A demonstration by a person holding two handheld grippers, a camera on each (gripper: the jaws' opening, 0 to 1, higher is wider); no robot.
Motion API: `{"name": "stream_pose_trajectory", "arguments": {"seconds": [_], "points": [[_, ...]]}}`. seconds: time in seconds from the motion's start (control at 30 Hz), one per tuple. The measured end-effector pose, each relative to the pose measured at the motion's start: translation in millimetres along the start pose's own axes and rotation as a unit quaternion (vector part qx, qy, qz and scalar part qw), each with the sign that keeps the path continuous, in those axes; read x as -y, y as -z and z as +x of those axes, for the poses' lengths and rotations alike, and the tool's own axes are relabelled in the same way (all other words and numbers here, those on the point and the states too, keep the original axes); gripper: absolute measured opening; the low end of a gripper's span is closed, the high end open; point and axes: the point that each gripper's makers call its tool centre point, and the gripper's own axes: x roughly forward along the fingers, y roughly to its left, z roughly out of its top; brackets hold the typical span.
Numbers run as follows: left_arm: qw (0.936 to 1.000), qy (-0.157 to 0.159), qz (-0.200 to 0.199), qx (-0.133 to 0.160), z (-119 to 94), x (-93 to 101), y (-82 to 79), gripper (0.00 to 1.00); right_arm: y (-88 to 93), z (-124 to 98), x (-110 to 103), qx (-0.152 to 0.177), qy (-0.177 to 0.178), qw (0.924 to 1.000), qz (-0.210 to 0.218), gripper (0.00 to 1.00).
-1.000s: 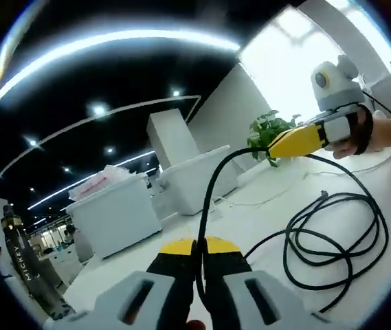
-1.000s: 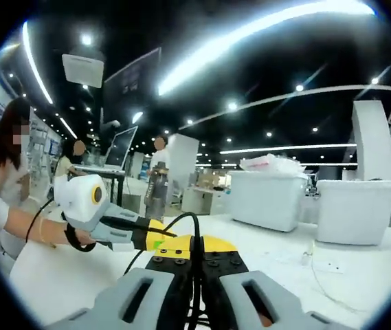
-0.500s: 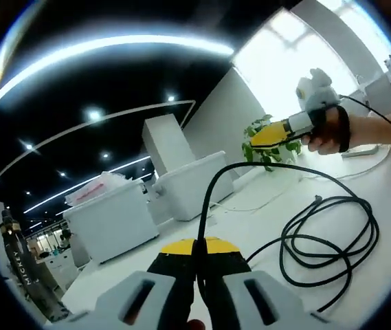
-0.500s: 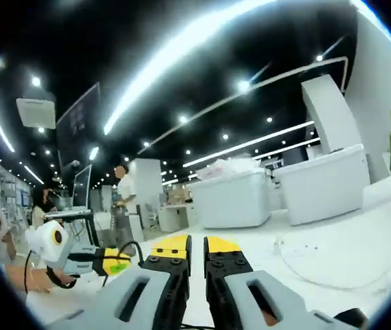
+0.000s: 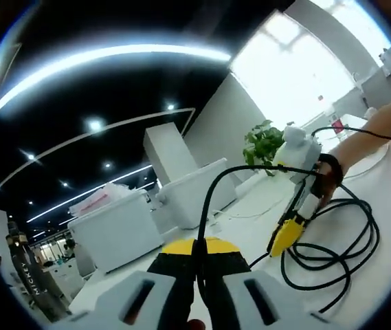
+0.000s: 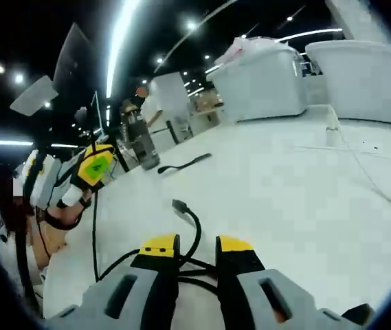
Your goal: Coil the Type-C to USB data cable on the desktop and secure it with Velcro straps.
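Left gripper (image 5: 196, 249) pinches the black cable (image 5: 332, 237), lifted off the white desk (image 6: 284, 185). Right gripper (image 6: 195, 242), jaws apart, hangs over the cable's loose plug end (image 6: 179, 205) on the desk.

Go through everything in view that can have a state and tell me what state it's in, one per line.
Left gripper: shut on the cable, held above the desk.
Right gripper: open, tips down over the loops.
Cable: partly coiled in loose loops on the desk, one stretch lifted, not strapped.
Cable plug: free, raised off the desk.
Black strap: lying flat, unused.
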Motion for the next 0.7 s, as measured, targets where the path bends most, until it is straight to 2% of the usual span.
{"name": "stream_pose_trajectory", "arguments": {"seconds": [0.1,0.17,0.33,0.63,0.7], "points": [[1.0,-0.001,0.0,0.004,-0.9,-0.7,-2.7,0.04,4.2,3.4,-3.6,-0.018,-0.003,0.9998,-0.012,0.17],[1.0,-0.002,0.002,0.004,-1.3,-0.6,-3.6,0.04,3.3,4.6,-5.9,-0.019,-0.007,0.9996,-0.022,0.11],[1.0,-0.002,0.003,0.006,-2.8,0.7,-5.4,0.04,-1.3,6.0,-7.6,-0.008,-0.006,0.9997,-0.024,0.03],[0.9999,-0.001,0.005,0.01,-5.5,4.2,-8.2,0.04,-26.2,-5.9,1.6,0.049,0.01,0.9984,-0.028,0.02],[0.9999,0.0,0.003,0.012,-5.5,4.0,-9.0,0.04,-33.5,-10.9,3.4,0.074,0.018,0.9967,-0.029,0.02]]}}
